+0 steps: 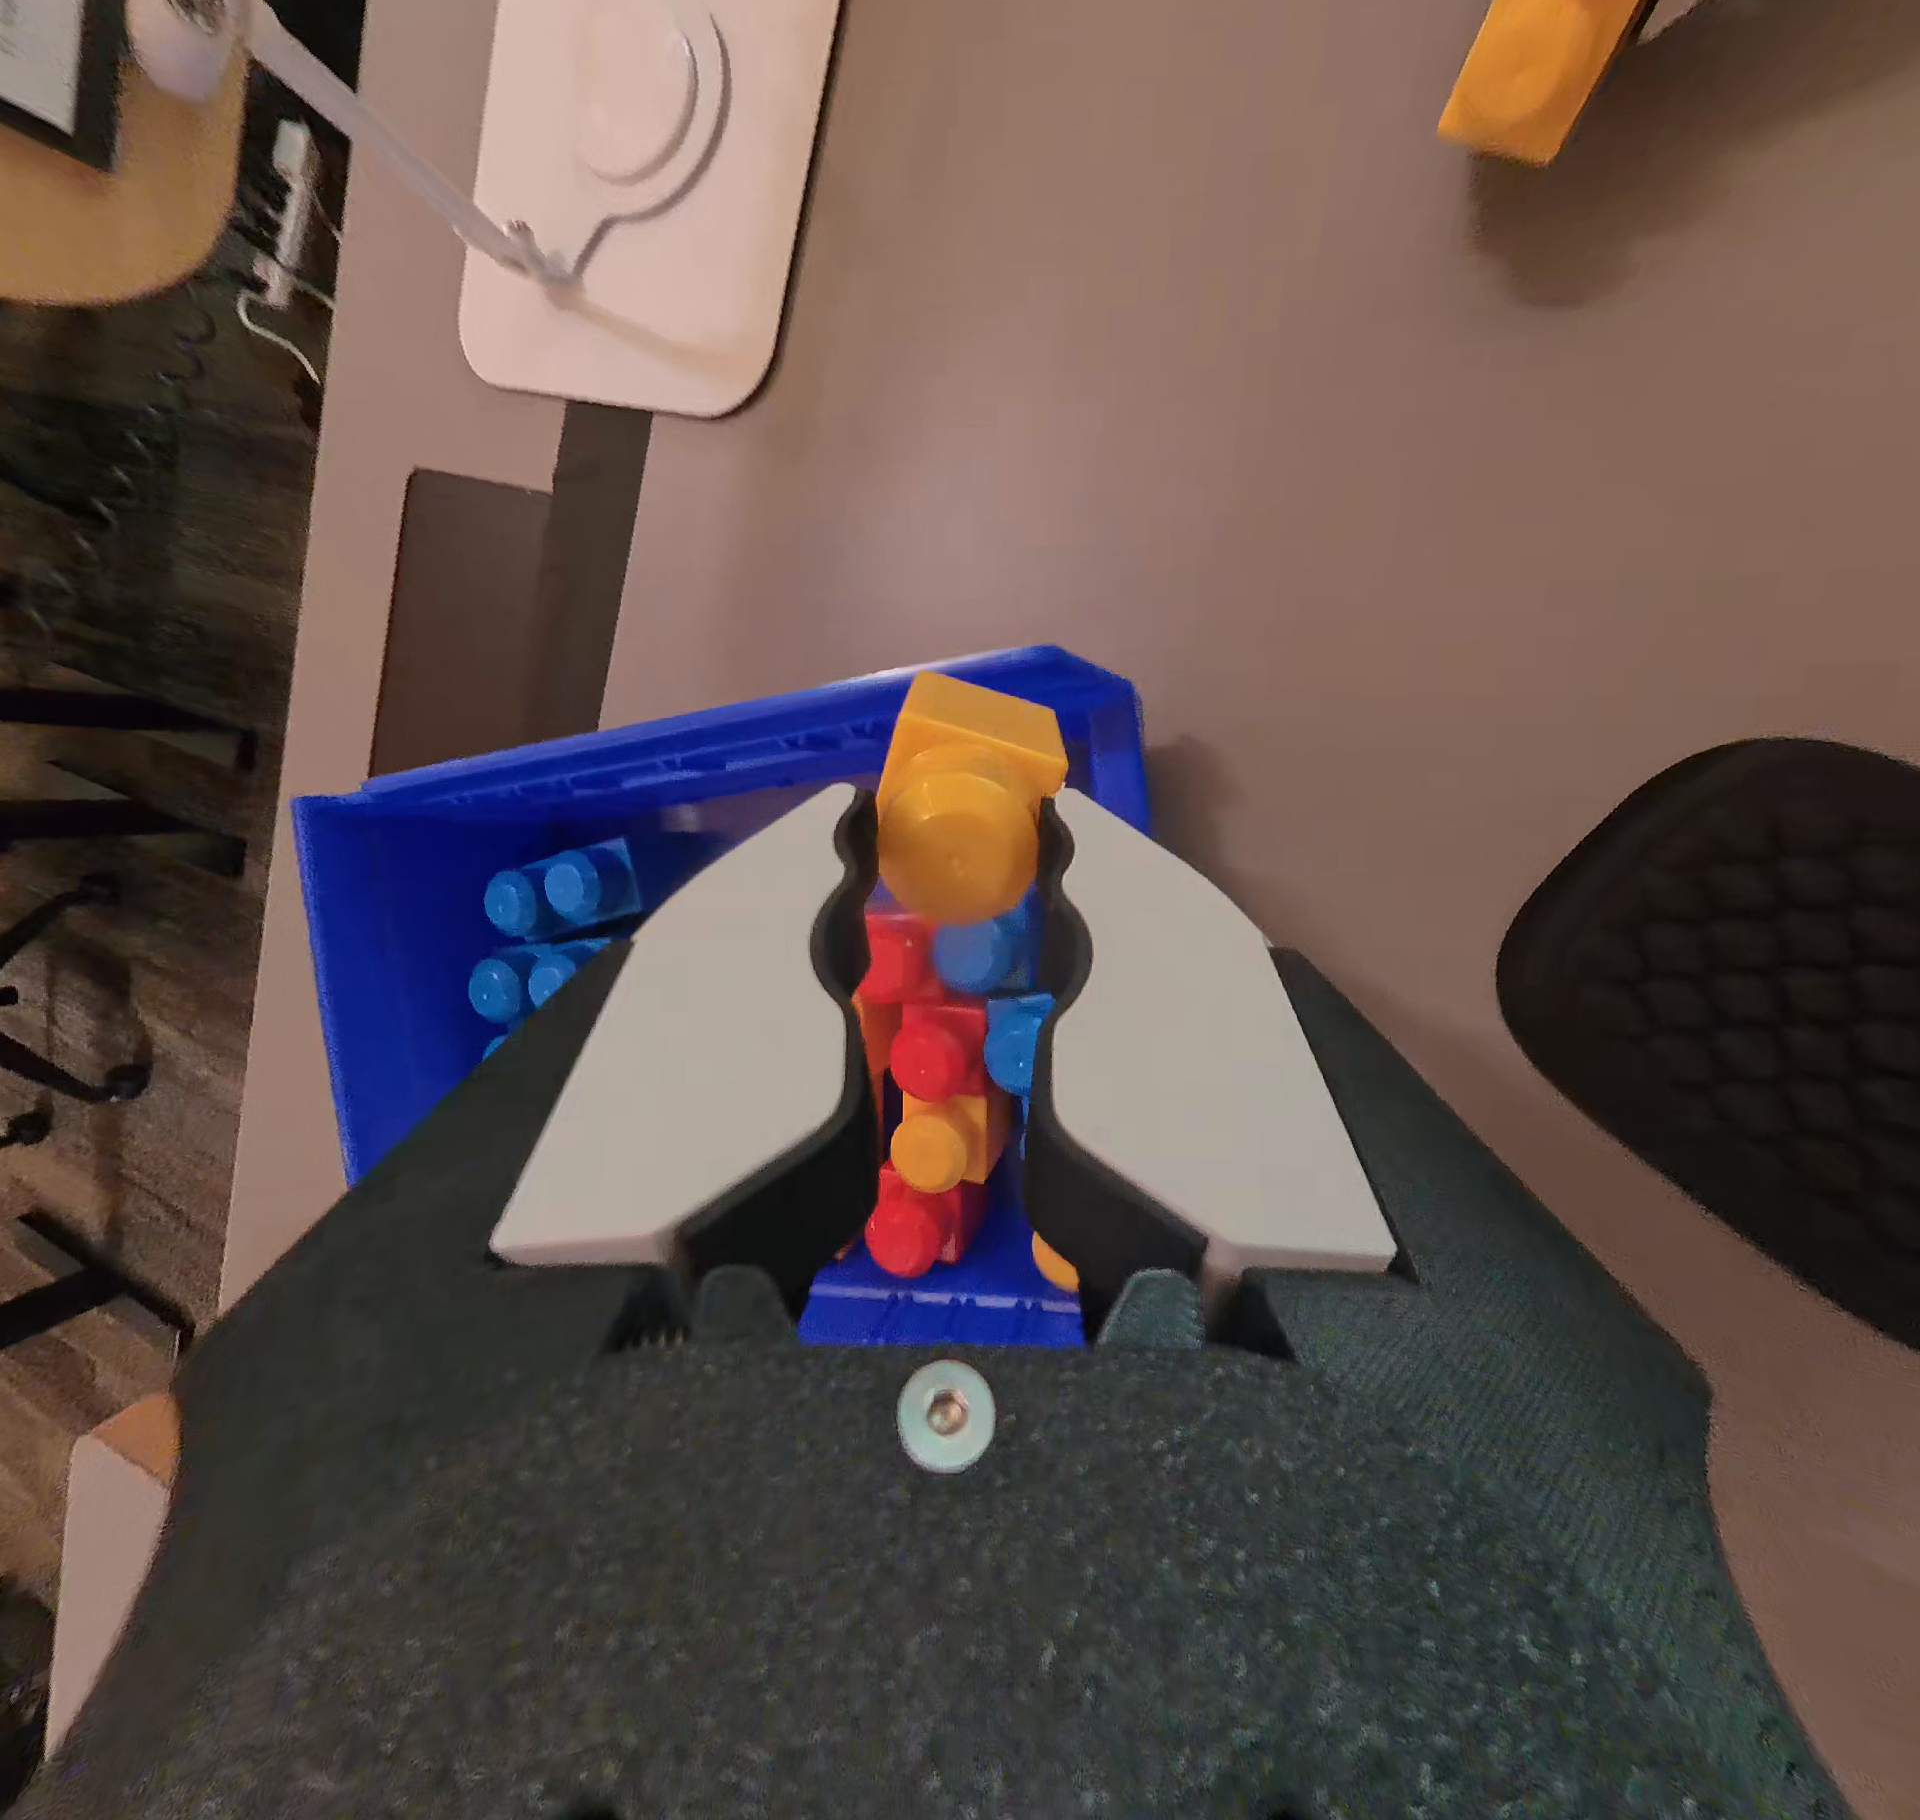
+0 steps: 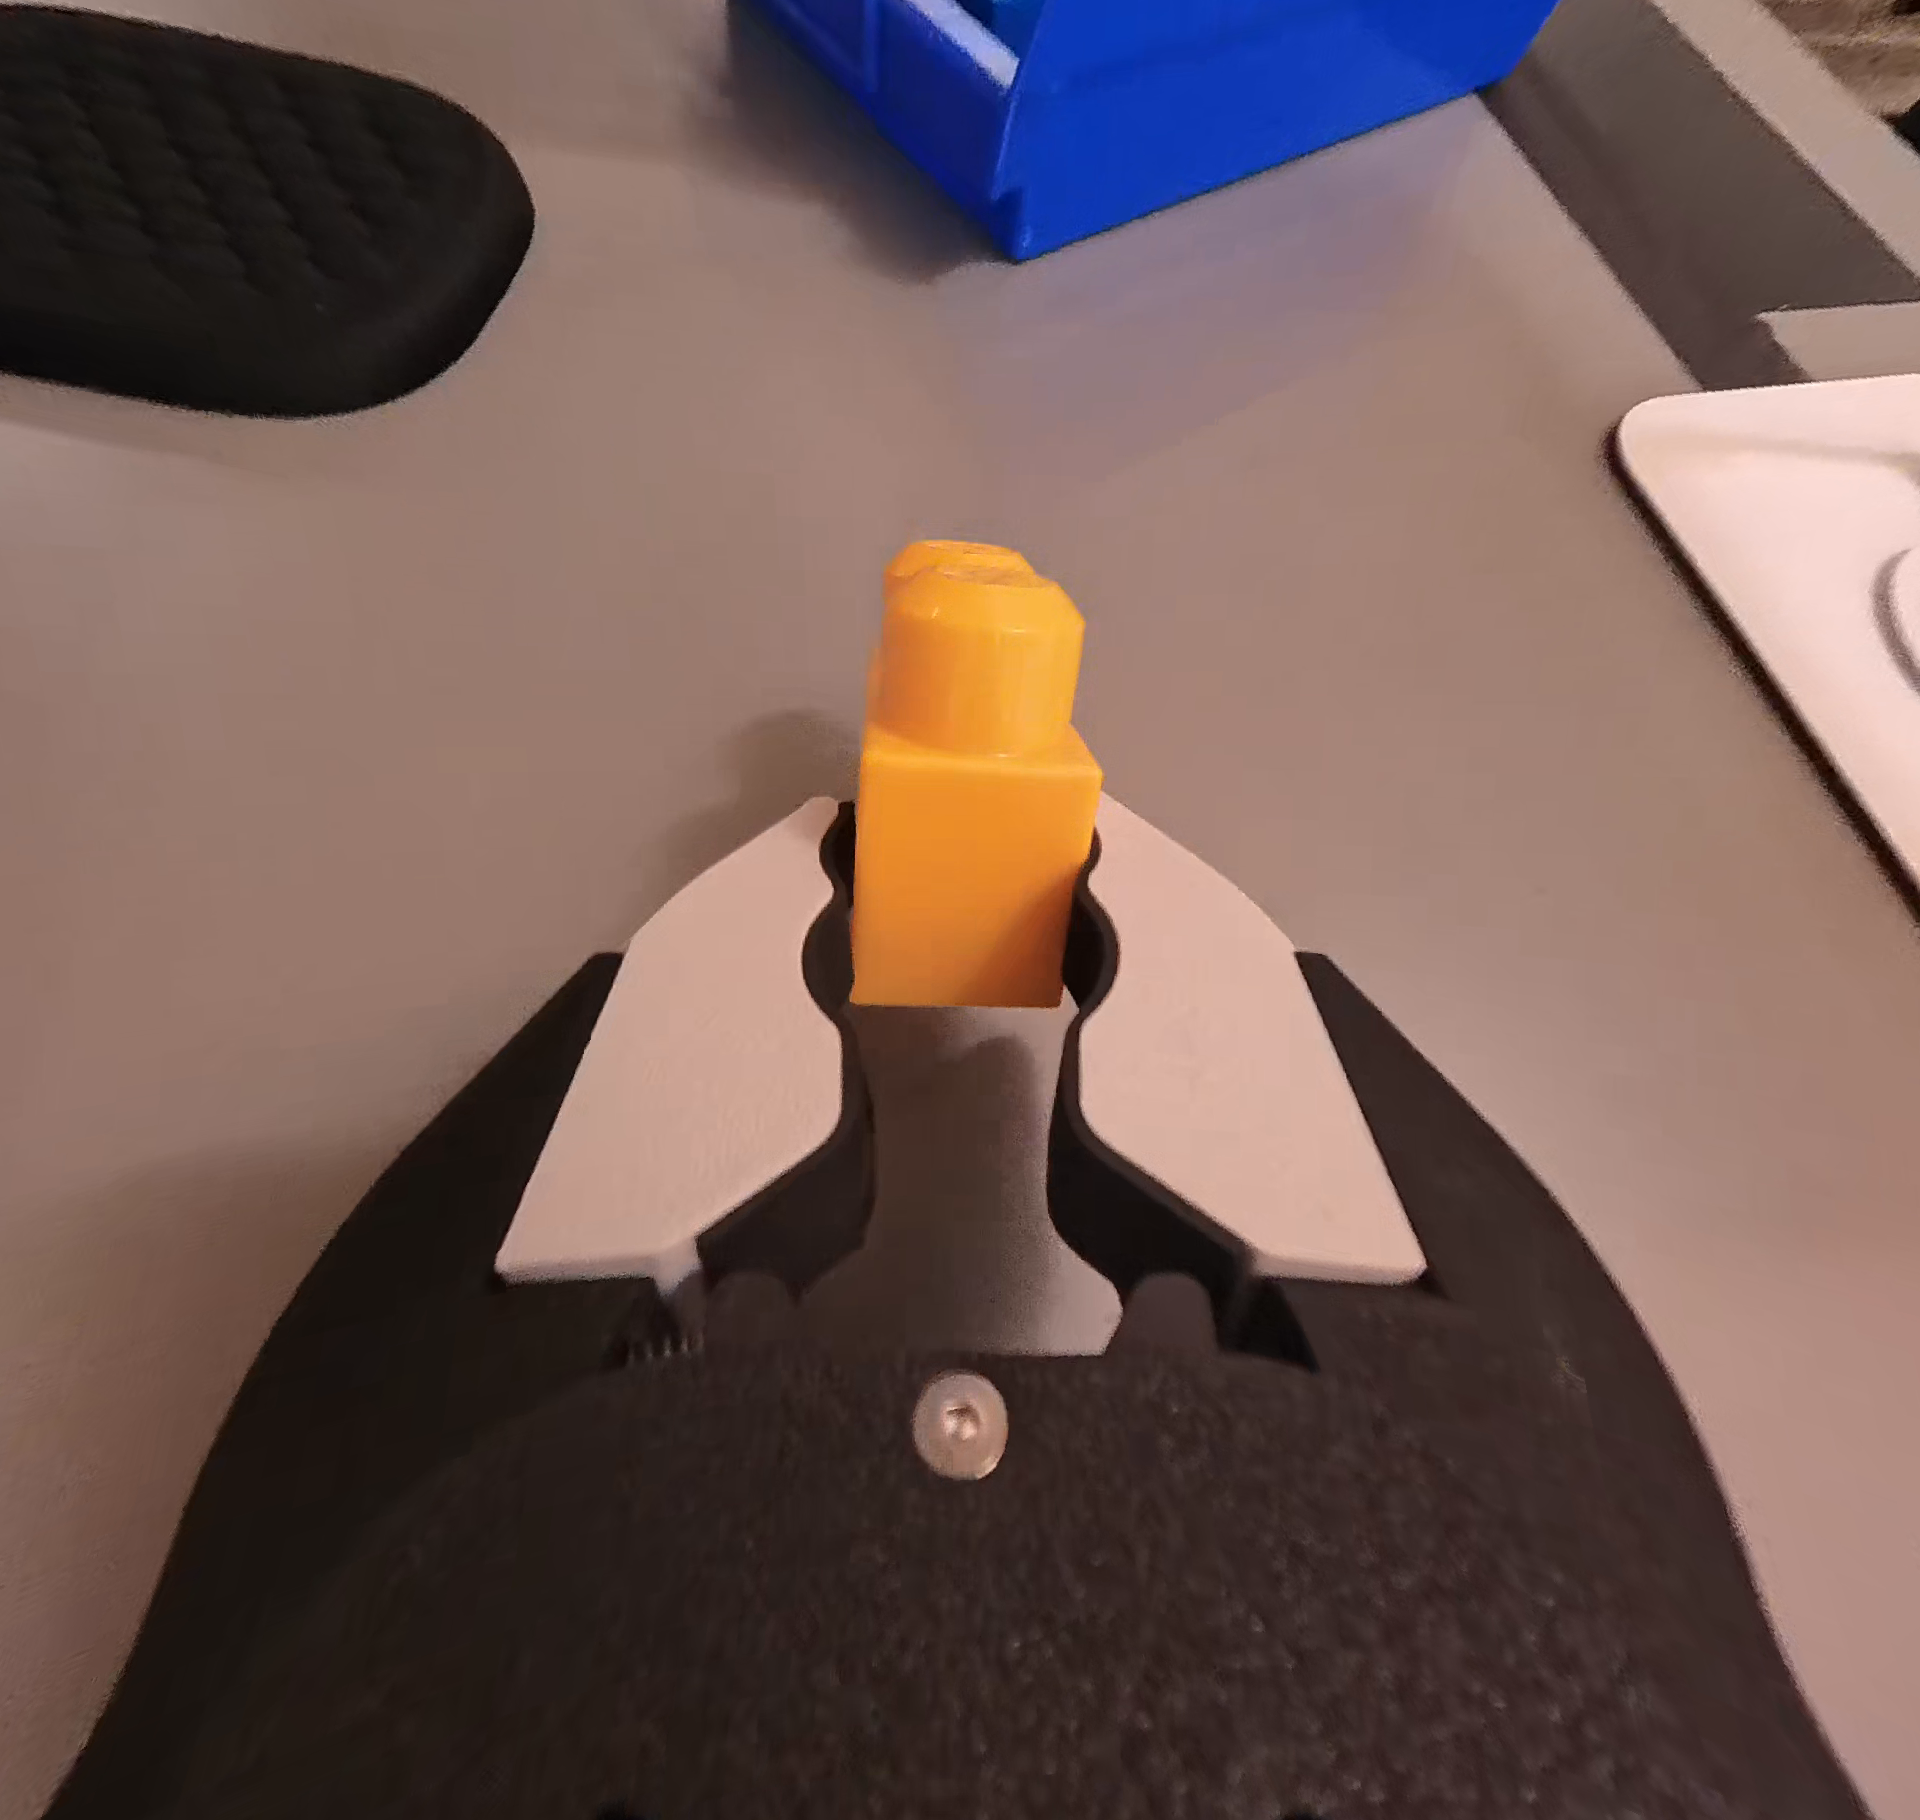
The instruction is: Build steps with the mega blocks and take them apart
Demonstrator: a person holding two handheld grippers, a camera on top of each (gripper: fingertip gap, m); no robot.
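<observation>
Closest to me, the right claw (image 2: 971, 897) pinches a yellow block (image 2: 971, 866) by its sides, studs up, low over the bare grey desk (image 2: 1299, 627). The left claw (image 1: 956, 835) points down over the blue bin (image 1: 353, 939) and grips a second yellow block (image 1: 961, 814) just above the red, blue and yellow blocks lying inside. I'd say the build is only starting: no steps stand on the desk yet. Next, one block must be set down flat and the other pressed onto its studs, squarely aligned. Farther off lie a black wrist pad (image 2: 229, 212) and a white tray (image 2: 1787, 544).
</observation>
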